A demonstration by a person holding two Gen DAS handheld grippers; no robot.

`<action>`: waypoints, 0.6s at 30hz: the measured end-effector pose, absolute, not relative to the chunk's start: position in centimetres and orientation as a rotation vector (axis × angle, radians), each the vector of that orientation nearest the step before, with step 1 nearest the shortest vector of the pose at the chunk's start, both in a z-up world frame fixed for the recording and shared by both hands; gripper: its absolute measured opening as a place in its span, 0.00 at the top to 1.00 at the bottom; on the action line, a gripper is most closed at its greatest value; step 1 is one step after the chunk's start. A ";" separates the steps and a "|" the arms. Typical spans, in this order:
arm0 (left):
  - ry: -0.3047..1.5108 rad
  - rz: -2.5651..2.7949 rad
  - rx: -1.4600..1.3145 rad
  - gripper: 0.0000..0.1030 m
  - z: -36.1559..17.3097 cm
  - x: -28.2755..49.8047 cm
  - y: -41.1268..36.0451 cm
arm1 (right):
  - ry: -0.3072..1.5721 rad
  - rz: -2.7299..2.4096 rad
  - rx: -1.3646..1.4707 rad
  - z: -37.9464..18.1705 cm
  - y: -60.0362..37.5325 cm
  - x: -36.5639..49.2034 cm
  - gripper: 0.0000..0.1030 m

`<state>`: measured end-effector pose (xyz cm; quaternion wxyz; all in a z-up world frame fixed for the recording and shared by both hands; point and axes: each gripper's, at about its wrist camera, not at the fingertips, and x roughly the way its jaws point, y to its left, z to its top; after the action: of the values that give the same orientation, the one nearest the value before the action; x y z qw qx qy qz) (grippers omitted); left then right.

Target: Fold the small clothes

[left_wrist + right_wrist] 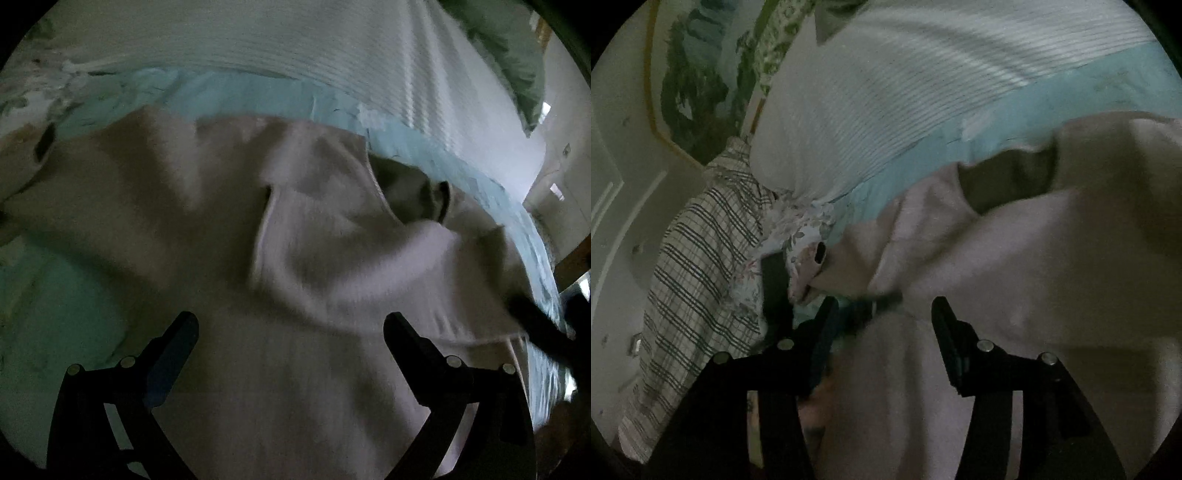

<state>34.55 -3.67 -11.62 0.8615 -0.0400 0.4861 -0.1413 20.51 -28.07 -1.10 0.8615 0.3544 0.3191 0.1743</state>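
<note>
A pale pink garment (229, 229) lies spread and partly folded on the light blue bed sheet (258, 99). Its neck opening (417, 192) shows dark at the right. My left gripper (291, 325) is open just above the garment's lower part, with nothing between its fingers. In the right wrist view the same pink garment (1015, 258) fills the right side, with its neck opening (1004, 181) above. My right gripper (884, 310) is open over the garment's edge. The frames are dim and blurred.
A white ribbed blanket (332, 48) lies beyond the garment, also seen in the right wrist view (886, 85). A green pillow (517, 55) sits far right. A plaid cloth (701, 266) and a floral cloth (798, 240) lie left of the right gripper.
</note>
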 end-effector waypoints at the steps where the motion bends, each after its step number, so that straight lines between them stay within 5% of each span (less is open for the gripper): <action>1: 1.023 -0.300 -0.086 0.07 -12.0 35.3 -4.1 | 0.667 0.350 0.741 -1.2 -28.5 19.6 0.47; 3: 1.022 -0.309 -0.095 0.23 -11.9 37.0 -5.0 | 0.660 0.318 0.739 -1.3 -29.5 17.9 0.47; 6: 1.022 -0.332 -0.106 0.71 -12.1 38.5 -6.0 | 0.648 0.254 0.761 -1.2 -31.8 16.1 0.47; 7: 1.017 -0.340 -0.105 0.96 -11.6 38.8 -5.9 | 0.638 0.233 0.763 -1.0 -32.5 15.6 0.47; 18: 0.825 -0.212 -0.100 0.96 -7.7 36.6 -0.5 | 0.626 -0.105 0.741 -2.4 -42.0 13.5 0.47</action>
<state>36.59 -0.46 -7.66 0.9095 -0.0483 0.3999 -0.1029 13.50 -42.05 -2.36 0.8833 0.3561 0.3008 -0.0502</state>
